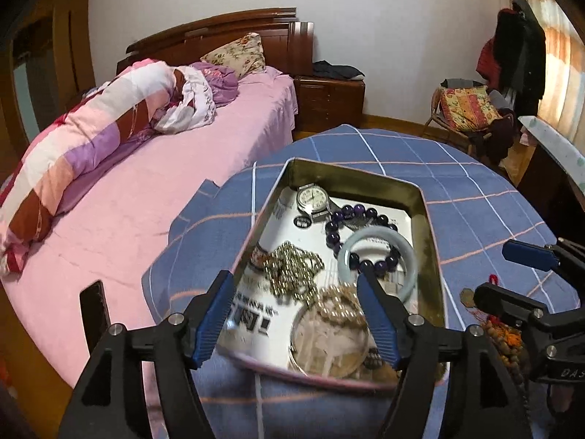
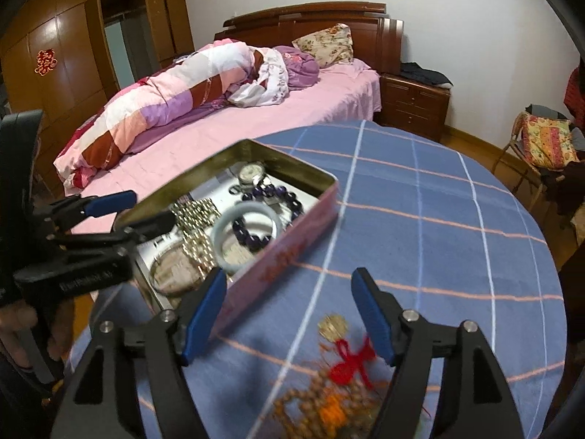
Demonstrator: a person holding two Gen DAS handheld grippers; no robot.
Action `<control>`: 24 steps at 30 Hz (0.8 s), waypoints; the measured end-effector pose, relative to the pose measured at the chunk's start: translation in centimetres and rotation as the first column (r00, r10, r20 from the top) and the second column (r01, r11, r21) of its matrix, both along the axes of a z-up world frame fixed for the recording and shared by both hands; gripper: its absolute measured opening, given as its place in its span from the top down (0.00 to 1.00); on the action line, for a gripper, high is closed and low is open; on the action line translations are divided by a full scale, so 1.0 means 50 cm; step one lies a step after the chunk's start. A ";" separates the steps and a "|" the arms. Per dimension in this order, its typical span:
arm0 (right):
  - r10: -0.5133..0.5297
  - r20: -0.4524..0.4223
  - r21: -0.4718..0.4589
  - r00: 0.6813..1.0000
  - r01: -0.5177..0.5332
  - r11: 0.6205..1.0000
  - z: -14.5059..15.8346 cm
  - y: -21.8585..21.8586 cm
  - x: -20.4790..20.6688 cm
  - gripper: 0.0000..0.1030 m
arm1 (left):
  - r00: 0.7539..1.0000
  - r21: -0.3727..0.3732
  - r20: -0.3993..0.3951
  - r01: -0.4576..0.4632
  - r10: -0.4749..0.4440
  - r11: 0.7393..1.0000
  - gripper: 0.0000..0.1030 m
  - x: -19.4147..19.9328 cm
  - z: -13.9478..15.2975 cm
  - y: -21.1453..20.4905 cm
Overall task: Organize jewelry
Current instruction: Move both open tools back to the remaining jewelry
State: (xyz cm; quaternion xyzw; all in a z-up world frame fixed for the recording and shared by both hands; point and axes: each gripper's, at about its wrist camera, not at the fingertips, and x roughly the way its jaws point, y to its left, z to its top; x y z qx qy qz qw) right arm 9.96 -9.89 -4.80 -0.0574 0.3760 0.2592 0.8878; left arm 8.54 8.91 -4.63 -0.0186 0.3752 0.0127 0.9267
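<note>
A metal tin (image 1: 427,241) (image 2: 292,241) stands on the blue checked cloth. It holds a watch (image 1: 312,197), a purple bead bracelet (image 1: 360,216), a pale jade bangle (image 1: 378,256), metal chains (image 1: 292,267) and a silver bangle (image 1: 329,344). My left gripper (image 1: 296,289) is open and empty, just above the tin's near end. My right gripper (image 2: 289,285) is open and empty, over a brown bead string (image 2: 329,398) with a red knot (image 2: 351,362) and a brass coin (image 2: 332,325), lying on the cloth to the right of the tin.
The table with the blue cloth (image 2: 438,219) stands beside a pink bed (image 1: 146,190) with a rolled quilt. A wooden nightstand (image 1: 329,102) and a chair with a cushion (image 1: 468,109) stand behind. A wardrobe (image 2: 73,55) lines the left wall.
</note>
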 end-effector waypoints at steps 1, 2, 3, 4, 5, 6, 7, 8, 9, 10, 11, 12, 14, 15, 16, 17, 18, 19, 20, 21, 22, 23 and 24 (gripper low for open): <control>-0.004 -0.001 -0.002 1.000 0.004 1.000 -0.002 -0.004 -0.002 0.26 | 1.000 -0.007 -0.002 -0.004 0.004 1.000 0.32 -0.006 0.000 -0.002; -0.009 -0.006 -0.002 1.000 0.009 1.000 -0.006 -0.015 -0.006 0.26 | 1.000 -0.009 -0.003 -0.005 0.005 1.000 0.32 -0.013 0.000 -0.006; -0.013 -0.011 0.000 1.000 0.013 1.000 -0.008 -0.024 -0.009 0.26 | 1.000 -0.007 -0.003 -0.004 0.004 1.000 0.32 -0.019 -0.001 -0.012; -0.018 -0.015 0.001 1.000 0.018 1.000 -0.011 -0.031 -0.012 0.26 | 1.000 -0.002 -0.003 -0.002 0.002 1.000 0.32 -0.024 0.000 -0.019; -0.022 -0.017 0.001 1.000 0.022 1.000 -0.012 -0.035 -0.015 0.26 | 1.000 0.004 -0.002 0.001 -0.001 1.000 0.32 -0.029 0.001 -0.025; -0.029 -0.020 0.002 0.999 0.029 1.000 -0.014 -0.048 -0.019 0.26 | 1.000 0.008 0.000 0.002 -0.002 1.000 0.32 -0.035 0.002 -0.031; -0.034 -0.021 0.002 0.999 0.034 0.999 -0.016 -0.053 -0.024 0.25 | 1.000 0.007 0.001 0.004 -0.004 1.000 0.32 -0.040 0.003 -0.034; -0.043 -0.023 0.004 0.999 0.043 0.999 -0.017 -0.068 -0.029 0.25 | 1.000 0.010 0.003 0.004 -0.004 1.000 0.32 -0.046 0.005 -0.041; -0.050 -0.024 0.007 0.998 0.050 0.999 -0.018 -0.077 -0.035 0.25 | 1.000 0.014 0.005 0.006 -0.006 1.000 0.32 -0.053 0.006 -0.048; -0.059 -0.023 0.010 0.998 0.059 0.998 -0.018 -0.092 -0.041 0.25 | 1.000 0.018 0.007 0.009 -0.009 1.000 0.32 -0.059 0.008 -0.055; -0.068 -0.022 0.012 0.997 0.068 0.998 -0.018 -0.105 -0.047 0.24 | 1.000 0.023 0.010 0.010 -0.010 1.000 0.32 -0.065 0.009 -0.062; -0.080 -0.021 0.015 0.997 0.080 0.997 -0.018 -0.120 -0.052 0.22 | 1.000 0.026 0.013 0.011 -0.012 1.000 0.32 -0.069 0.011 -0.069; -0.107 -0.022 0.020 0.994 0.108 0.994 -0.020 -0.148 -0.062 0.19 | 1.000 0.034 0.016 0.022 -0.022 0.999 0.32 -0.079 0.013 -0.088; -0.122 -0.025 0.022 0.992 0.123 0.992 -0.022 -0.164 -0.066 0.19 | 1.000 0.040 0.017 0.024 -0.025 0.999 0.32 -0.084 0.013 -0.094; -0.129 -0.026 0.024 0.991 0.129 0.991 -0.024 -0.175 -0.071 0.19 | 0.999 0.050 0.016 0.031 -0.032 0.998 0.32 -0.089 0.013 -0.108; -0.146 -0.033 0.027 0.989 0.147 0.989 -0.028 -0.194 -0.075 0.19 | 0.999 0.053 0.016 0.037 -0.038 0.998 0.32 -0.093 0.013 -0.118; -0.159 -0.039 0.028 0.987 0.160 0.987 -0.031 -0.207 -0.078 0.19 | 0.999 0.050 0.017 0.044 -0.045 0.998 0.32 -0.099 0.013 -0.128; -0.168 -0.043 0.029 0.985 0.170 0.985 -0.033 -0.215 -0.081 0.19 | 0.998 0.043 0.014 0.056 -0.056 0.998 0.32 -0.104 0.011 -0.138; -0.183 -0.048 0.032 0.982 0.185 0.982 -0.039 -0.231 -0.086 0.19 | 0.998 0.039 0.011 0.065 -0.065 0.997 0.32 -0.106 0.010 -0.147; -0.194 -0.053 0.033 0.980 0.196 0.980 -0.043 -0.244 -0.089 0.19 | 0.997 0.036 0.005 0.079 -0.079 0.996 0.32 -0.110 0.007 -0.162; -0.202 -0.058 0.035 0.978 0.204 0.978 -0.046 -0.252 -0.092 0.19 | 0.996 0.033 0.003 0.089 -0.089 0.995 0.32 -0.113 0.005 -0.171; -0.208 -0.062 0.036 0.976 0.210 0.977 -0.050 -0.260 -0.094 0.19 | 0.994 0.028 0.000 0.106 -0.106 0.994 0.32 -0.116 0.003 -0.186; -0.213 -0.066 0.035 0.975 0.216 0.976 -0.054 -0.267 -0.094 0.19 | 0.992 0.024 -0.005 0.124 -0.124 0.992 0.32 -0.116 0.002 -0.198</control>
